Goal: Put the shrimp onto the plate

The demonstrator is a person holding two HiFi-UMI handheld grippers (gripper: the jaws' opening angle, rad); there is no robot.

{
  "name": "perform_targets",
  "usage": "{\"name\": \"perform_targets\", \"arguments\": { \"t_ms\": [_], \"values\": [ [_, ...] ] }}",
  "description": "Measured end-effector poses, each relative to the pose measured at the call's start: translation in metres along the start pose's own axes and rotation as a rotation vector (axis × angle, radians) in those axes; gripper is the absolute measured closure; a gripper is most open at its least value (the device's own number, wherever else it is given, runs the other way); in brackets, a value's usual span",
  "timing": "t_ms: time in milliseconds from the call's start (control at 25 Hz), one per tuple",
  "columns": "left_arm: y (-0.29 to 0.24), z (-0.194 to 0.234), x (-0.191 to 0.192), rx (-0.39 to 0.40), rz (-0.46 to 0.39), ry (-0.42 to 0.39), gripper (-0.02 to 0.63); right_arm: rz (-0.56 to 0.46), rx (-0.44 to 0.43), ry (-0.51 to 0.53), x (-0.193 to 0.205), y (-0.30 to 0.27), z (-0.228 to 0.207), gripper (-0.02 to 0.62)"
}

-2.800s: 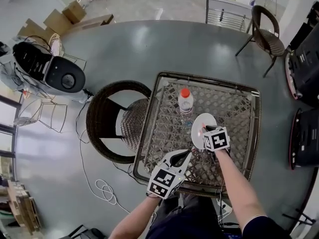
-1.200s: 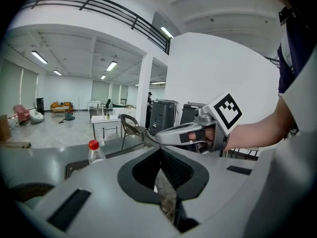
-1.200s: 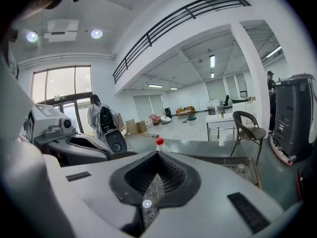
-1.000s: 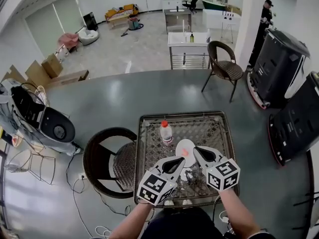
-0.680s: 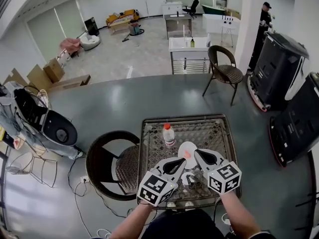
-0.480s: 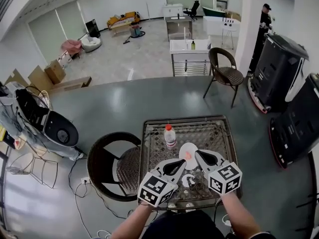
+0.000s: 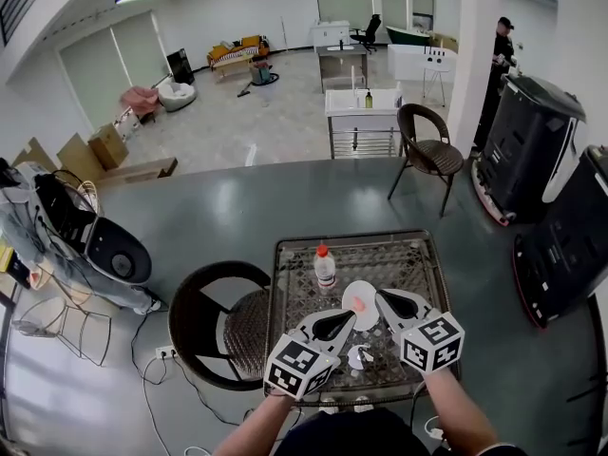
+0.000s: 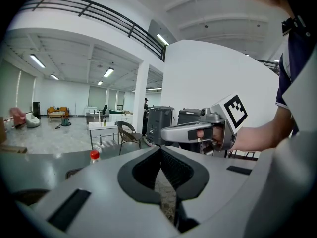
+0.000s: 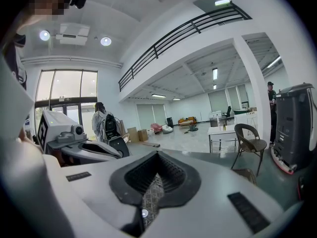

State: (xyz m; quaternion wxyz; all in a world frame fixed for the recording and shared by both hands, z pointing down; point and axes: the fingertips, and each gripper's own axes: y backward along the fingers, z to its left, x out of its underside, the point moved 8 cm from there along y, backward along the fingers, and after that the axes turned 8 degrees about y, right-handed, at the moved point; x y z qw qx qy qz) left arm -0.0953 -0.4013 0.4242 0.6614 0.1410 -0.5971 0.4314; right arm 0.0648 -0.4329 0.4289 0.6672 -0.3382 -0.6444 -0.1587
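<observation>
In the head view a small white plate (image 7: 367,293) lies on the glass-topped wicker table (image 7: 418,255), and a pink-orange shrimp (image 7: 357,303) rests on it. Both grippers hover side by side above the table's near half. My left gripper (image 7: 350,315) is shut and empty, its tips (image 8: 161,150) pressed together. My right gripper (image 7: 379,297) is also shut and empty, with its tips (image 9: 157,155) meeting. The right one's tip overlaps the plate's near right edge in the head view. Each gripper shows in the other's view.
A clear bottle with a red cap (image 7: 325,267) stands left of the plate. A round wicker chair (image 7: 214,321) sits against the table's left side. Farther off are another wicker chair (image 7: 427,150), a white cart (image 7: 366,112) and black machines (image 7: 532,141) at right.
The right gripper has drawn back from over the plate, leaving the shrimp on it. The head view has tilted up, and both grippers now sit together nearer me.
</observation>
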Motion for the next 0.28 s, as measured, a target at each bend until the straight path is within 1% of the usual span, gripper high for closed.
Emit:
{"name": "perform_targets", "arguments": {
  "t_ms": [280],
  "values": [
    [-0.0023, -0.0028, -0.0017, 0.006, 0.0, -0.002, 0.597, -0.008, 0.006, -0.001, -0.0018, 0.0026, -0.0043, 0.589]
  ]
}}
